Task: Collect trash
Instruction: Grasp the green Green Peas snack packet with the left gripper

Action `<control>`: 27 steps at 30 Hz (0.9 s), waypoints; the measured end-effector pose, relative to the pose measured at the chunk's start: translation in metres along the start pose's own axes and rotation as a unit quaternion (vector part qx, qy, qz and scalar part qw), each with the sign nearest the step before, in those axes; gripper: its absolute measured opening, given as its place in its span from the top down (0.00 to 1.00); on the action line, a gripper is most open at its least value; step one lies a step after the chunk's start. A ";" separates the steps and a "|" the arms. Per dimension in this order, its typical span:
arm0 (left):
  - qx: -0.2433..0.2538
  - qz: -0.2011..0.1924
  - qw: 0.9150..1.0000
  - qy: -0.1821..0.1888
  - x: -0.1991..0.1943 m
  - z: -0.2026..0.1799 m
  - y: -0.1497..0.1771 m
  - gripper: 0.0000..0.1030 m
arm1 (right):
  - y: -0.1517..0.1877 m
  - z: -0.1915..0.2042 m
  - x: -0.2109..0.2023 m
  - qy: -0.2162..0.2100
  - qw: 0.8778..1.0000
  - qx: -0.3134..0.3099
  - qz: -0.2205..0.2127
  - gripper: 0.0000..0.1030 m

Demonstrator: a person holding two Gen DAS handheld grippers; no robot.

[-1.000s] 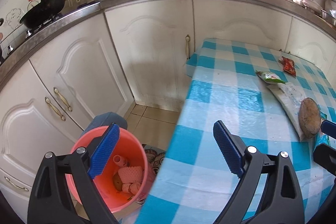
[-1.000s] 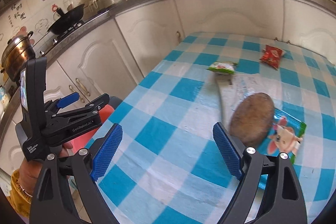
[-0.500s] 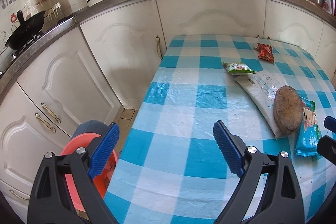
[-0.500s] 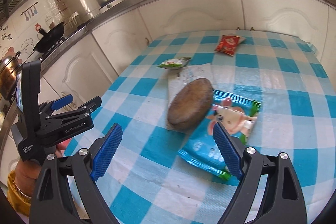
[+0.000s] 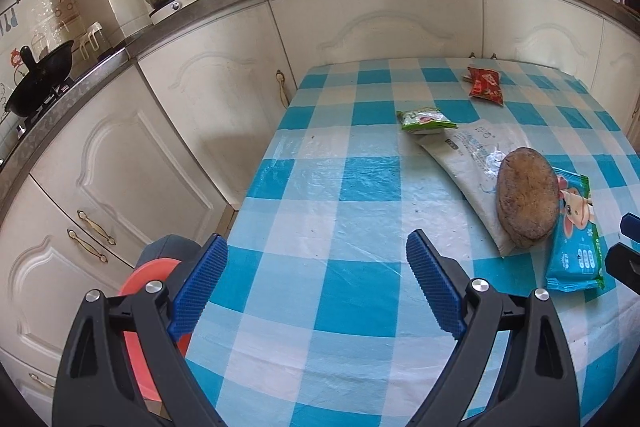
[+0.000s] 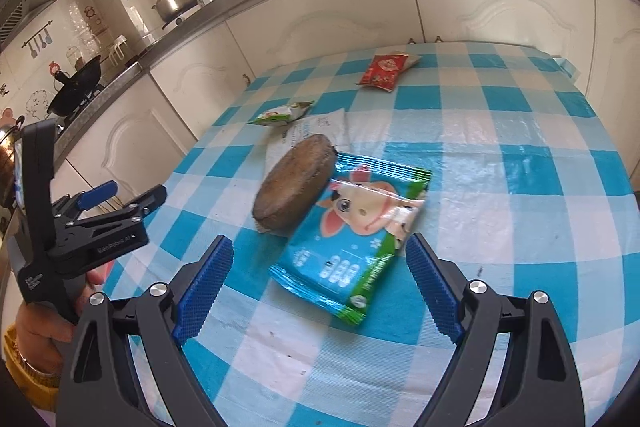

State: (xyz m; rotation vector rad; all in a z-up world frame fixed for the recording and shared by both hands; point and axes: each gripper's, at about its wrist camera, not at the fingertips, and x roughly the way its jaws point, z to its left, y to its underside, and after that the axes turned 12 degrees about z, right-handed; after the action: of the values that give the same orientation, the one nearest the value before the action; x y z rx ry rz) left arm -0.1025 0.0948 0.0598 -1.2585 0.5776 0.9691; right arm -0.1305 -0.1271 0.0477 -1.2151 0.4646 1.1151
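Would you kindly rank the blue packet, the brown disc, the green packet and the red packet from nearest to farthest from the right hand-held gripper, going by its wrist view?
1. Blue packet, just ahead between the open jaws.
2. Brown disc, ahead-left, touching it.
3. Green packet, farther left.
4. Red packet, by the far edge.

Table [image 6: 500,131] draped in blue-and-white check, bearing red packet [image 6: 386,71] at 12 o'clock, green packet [image 6: 280,114] at 10, white bag [image 5: 468,163] under brown disc [image 6: 294,183] centrally, blue cartoon packet [image 6: 356,239] touching it at 5.
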 end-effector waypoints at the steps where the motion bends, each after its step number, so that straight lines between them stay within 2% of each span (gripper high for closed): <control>1: 0.002 0.000 1.000 0.005 -0.001 -0.001 0.000 0.11 | 0.001 -0.003 0.000 0.006 1.000 0.001 0.000 0.14; 4: 0.014 0.000 0.999 0.043 -0.005 -0.005 0.002 0.11 | 0.003 -0.014 0.001 0.012 1.000 0.012 0.005 0.14; 6: 0.020 0.002 0.996 0.088 -0.007 -0.009 0.003 0.11 | 0.003 -0.020 0.001 0.013 1.000 0.019 0.008 0.14; 9: 0.036 0.008 0.988 0.148 -0.009 -0.021 0.001 0.11 | 0.004 -0.027 0.004 0.013 1.000 0.023 0.014 0.14; 13: 0.076 0.011 0.977 0.201 -0.008 -0.050 -0.004 0.11 | 0.008 -0.036 0.006 0.009 0.999 0.026 0.022 0.14; 17: 0.094 0.022 0.972 0.217 0.004 -0.079 -0.015 0.11 | 0.009 -0.046 0.006 0.008 0.999 0.033 0.024 0.14; 21: 0.094 0.025 0.972 0.215 0.012 -0.090 -0.032 0.11 | 0.007 -0.063 -0.001 0.015 0.999 0.042 0.021 0.14; 27: 0.033 0.034 0.975 0.216 0.032 -0.077 -0.073 0.11 | -0.017 -0.093 -0.008 0.040 0.998 0.052 0.018 0.14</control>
State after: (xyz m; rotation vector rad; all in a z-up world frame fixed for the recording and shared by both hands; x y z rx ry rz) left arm -0.0136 0.0291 0.0523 -1.4052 0.9895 0.7249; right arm -0.0956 -0.2139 0.0309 -1.1671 0.5999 1.0641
